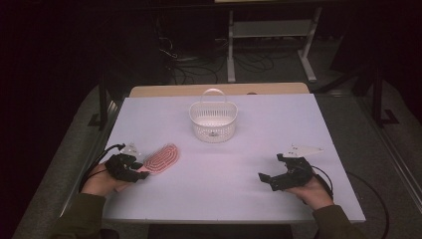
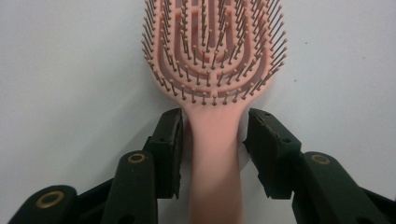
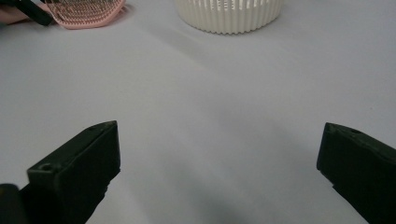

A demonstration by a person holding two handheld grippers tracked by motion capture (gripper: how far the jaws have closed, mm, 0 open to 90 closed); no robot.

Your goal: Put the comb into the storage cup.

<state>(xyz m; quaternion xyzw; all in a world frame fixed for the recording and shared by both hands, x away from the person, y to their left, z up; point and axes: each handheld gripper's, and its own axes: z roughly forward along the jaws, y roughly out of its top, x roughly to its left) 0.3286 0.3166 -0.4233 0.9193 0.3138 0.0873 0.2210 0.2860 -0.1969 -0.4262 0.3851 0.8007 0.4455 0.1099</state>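
A pink hairbrush lies bristles up on the white table, at the left in the high view. My left gripper is open, its jaws on either side of the brush's handle with slim gaps showing; in the high view this gripper sits at the brush's near end. A white slatted basket with a hoop handle stands at the table's middle back. At the front right my right gripper rests open with nothing between its jaws. It faces the basket and the brush.
Beyond the table's far edge are a wooden board, a dark floor with cables and a white frame's legs. A wide stretch of bare white surface lies between the two grippers and in front of the basket.
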